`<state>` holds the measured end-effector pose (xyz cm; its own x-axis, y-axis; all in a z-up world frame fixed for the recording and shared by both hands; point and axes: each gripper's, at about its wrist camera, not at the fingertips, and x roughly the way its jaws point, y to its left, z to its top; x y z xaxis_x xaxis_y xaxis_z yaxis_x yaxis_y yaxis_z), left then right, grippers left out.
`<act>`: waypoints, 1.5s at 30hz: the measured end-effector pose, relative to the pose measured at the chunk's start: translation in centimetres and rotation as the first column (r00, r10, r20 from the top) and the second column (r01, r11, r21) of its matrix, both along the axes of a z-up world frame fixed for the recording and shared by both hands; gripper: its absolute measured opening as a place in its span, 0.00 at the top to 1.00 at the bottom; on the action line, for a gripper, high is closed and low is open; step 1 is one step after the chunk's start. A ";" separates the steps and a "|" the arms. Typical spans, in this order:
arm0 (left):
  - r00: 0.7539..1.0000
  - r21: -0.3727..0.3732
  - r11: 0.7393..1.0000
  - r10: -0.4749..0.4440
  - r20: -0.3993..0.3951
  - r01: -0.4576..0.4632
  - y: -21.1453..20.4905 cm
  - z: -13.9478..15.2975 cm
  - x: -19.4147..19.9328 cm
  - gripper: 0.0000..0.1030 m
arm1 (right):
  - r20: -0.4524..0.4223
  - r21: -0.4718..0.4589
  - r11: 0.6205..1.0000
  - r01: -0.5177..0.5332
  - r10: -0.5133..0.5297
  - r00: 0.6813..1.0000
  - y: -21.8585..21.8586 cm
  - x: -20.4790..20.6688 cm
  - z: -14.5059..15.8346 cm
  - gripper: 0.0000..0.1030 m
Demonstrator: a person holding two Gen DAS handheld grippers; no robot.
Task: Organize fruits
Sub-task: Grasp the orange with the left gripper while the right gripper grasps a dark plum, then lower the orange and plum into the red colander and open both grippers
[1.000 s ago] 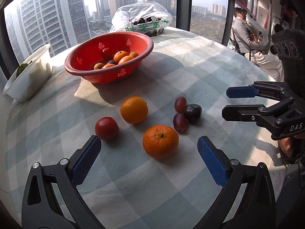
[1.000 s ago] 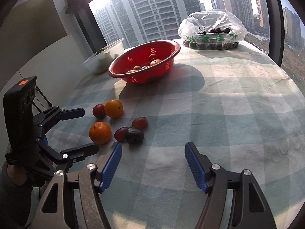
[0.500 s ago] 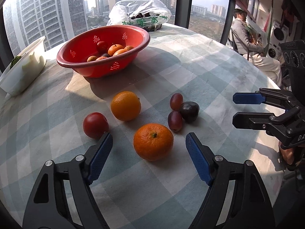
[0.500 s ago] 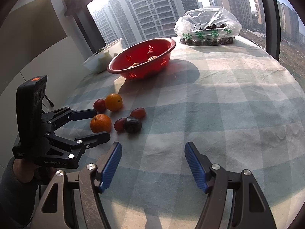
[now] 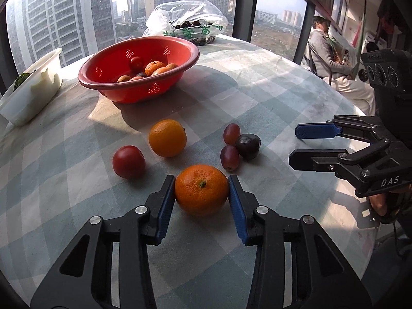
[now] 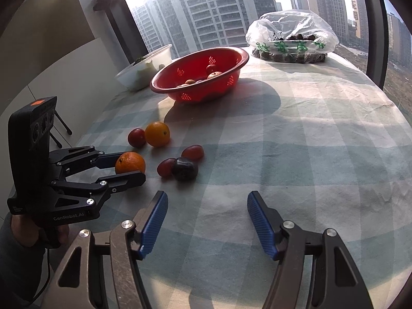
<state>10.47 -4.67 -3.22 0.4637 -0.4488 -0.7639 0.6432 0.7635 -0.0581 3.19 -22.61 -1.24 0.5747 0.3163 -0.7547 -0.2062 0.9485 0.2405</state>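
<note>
Pinching the mandarin (image 5: 201,190) between its pads, the left gripper (image 5: 202,193) is risking a roll-out — round skin, shallow hold; the right gripper (image 6: 207,222) is gaping wide, empty.

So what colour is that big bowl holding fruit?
Red bowl, clearest in the left wrist view.

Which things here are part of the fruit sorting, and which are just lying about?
Part of the job: mandarin in the left gripper, orange, red basket, grapes.
Lying about: white tub, plastic bag.
</note>
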 end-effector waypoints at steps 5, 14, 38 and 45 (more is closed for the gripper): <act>0.999 -0.027 0.999 0.041 -0.013 -0.041 2.2 0.3 -1.2 0.63 | -0.026 -0.056 0.995 -0.088 0.086 0.996 2.0 2.1 -0.5 0.50; 0.995 -0.069 0.993 0.096 -0.023 -0.098 5.4 0.8 -2.9 0.63 | -0.036 -0.104 0.984 -0.146 0.143 0.989 3.6 4.4 -1.0 0.57; 0.993 -0.090 0.989 0.114 -0.029 -0.116 5.8 1.0 -2.5 0.63 | -0.010 0.000 0.996 -0.085 0.085 0.996 0.6 2.9 -0.1 0.73; 0.991 -0.099 0.987 0.132 0.009 -0.131 6.4 3.1 0.1 0.63 | 0.022 0.033 0.998 0.044 -0.045 0.999 -4.1 4.3 1.7 0.73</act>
<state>10.58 1.75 -0.14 0.5352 -0.4552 -0.7115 0.5391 0.8326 -0.1272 7.47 -26.67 0.42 0.6056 0.3139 -0.7313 -0.1695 0.9487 0.2668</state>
